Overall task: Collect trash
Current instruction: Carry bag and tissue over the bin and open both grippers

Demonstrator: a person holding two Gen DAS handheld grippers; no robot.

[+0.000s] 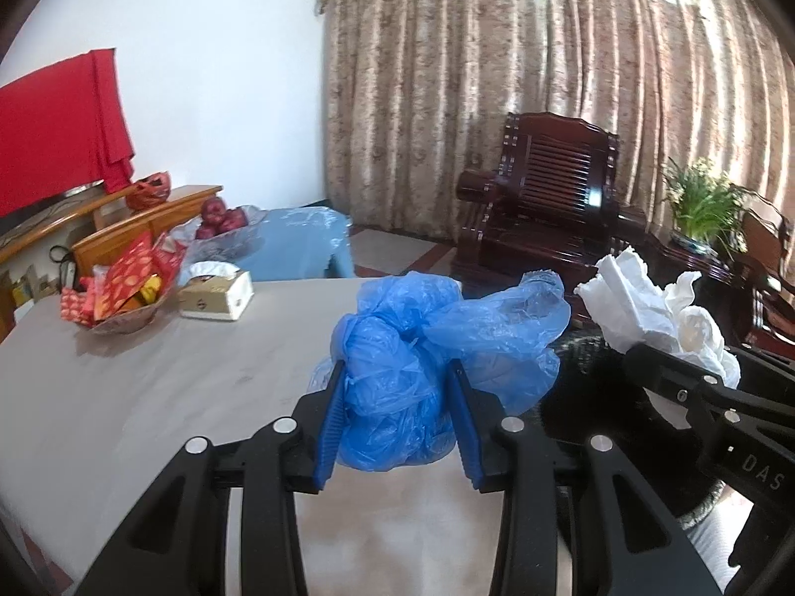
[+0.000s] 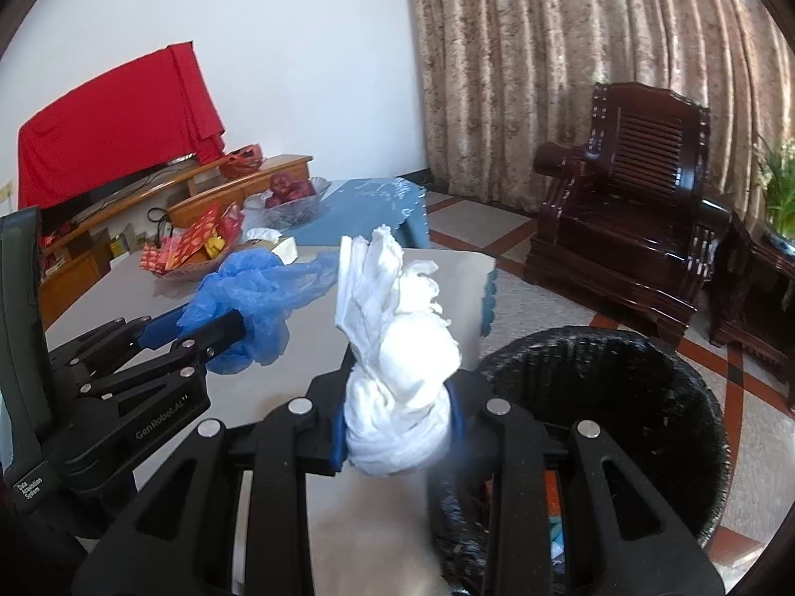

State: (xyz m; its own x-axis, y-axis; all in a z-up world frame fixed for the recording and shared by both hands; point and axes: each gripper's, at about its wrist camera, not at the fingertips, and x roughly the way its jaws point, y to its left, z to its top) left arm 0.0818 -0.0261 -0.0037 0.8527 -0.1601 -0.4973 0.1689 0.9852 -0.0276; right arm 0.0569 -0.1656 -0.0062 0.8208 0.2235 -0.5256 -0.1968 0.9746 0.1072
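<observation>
My left gripper (image 1: 397,397) is shut on a crumpled blue plastic bag (image 1: 427,347) and holds it above the grey table (image 1: 149,387). It also shows in the right wrist view (image 2: 198,333) with the blue plastic bag (image 2: 258,293). My right gripper (image 2: 397,397) is shut on a wad of white tissue paper (image 2: 397,347), held near the table's right edge, just left of a black bin (image 2: 621,422) lined with a black bag. The white tissue paper (image 1: 646,303) and the right gripper (image 1: 695,372) show at the right of the left wrist view.
On the table's far side stand a tissue box (image 1: 216,293), a dish of red packets (image 1: 124,293) and a glass bowl of red fruit (image 1: 223,228). A dark wooden armchair (image 2: 631,208) and a potted plant (image 1: 705,203) stand beyond on the tiled floor.
</observation>
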